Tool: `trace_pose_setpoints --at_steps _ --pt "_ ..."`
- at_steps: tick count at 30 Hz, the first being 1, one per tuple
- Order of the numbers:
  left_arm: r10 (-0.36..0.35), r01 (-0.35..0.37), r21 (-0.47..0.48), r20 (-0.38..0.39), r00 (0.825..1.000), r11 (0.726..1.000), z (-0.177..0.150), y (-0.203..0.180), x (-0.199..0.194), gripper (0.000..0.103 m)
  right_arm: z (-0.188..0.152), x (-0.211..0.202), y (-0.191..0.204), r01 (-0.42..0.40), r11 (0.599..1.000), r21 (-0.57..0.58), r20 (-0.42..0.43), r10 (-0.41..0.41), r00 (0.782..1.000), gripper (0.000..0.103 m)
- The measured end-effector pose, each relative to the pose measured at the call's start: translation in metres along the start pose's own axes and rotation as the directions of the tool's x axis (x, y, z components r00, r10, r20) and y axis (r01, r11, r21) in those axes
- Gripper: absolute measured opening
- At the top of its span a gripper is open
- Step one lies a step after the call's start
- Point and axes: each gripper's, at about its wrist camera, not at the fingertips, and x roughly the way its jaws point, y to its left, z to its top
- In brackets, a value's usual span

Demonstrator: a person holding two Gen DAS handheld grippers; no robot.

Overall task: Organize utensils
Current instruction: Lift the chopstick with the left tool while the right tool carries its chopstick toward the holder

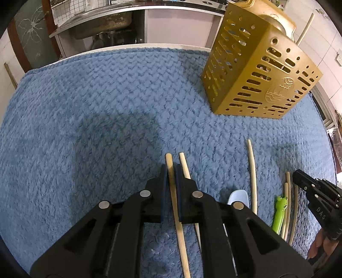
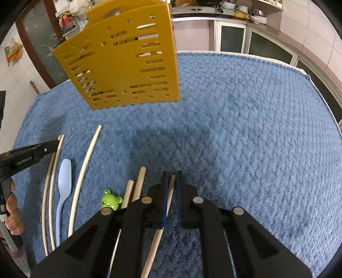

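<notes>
The left gripper [image 1: 171, 169] is pressed together on a chopstick [image 1: 174, 205] that runs down the middle of the left view, its tip poking out past the pads. A second stick [image 1: 184, 164] lies just right of it on the blue mat [image 1: 96, 107], partly under the right finger. Further right sit a pale spoon [image 1: 238, 197], a curved stick [image 1: 252, 171], a green frog piece [image 1: 279, 213] and a few more sticks [image 1: 288, 198] — with the right gripper [image 1: 299, 177] entering at the right edge.

In the right view, the right gripper [image 2: 171, 177] pinches its own stick [image 2: 170, 198], low in the centre. Two sticks [image 2: 139, 184] and the frog [image 2: 111, 200] crowd just to its left; the spoon [image 2: 64, 184] and the thin sticks [image 2: 82, 175] lie further left, where the left gripper [image 2: 51, 146] touches the outermost pair.

The gold holder [image 1: 256, 70] stands upper right in the left view, upper left in the right one [image 2: 124, 62] — bare mat between it and both grippers. A sink [image 1: 102, 19] sits beyond the mat, top left.
</notes>
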Motion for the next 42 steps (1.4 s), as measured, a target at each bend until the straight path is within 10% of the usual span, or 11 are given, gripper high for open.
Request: trace_pose_setpoints --at_steps 12,21,42 --pt "0.009 -0.009 0.009 0.003 1.0 1.0 -0.002 -0.002 -0.003 0.005 0.006 0.003 0.012 0.03 0.999 0.021 -0.044 -0.029 0.999 0.007" --pt "-0.042 0.044 -0.017 0.113 0.993 0.999 -0.017 0.004 -0.047 0.004 0.004 -0.039 -0.001 -0.038 0.998 0.05 0.102 0.033 0.994 0.007" --pt "-0.137 0.116 0.075 0.416 0.899 0.99 -0.015 -0.044 -0.173 0.004 0.021 -0.139 -0.01 -0.088 0.996 -0.002 0.438 0.08 0.895 0.005"
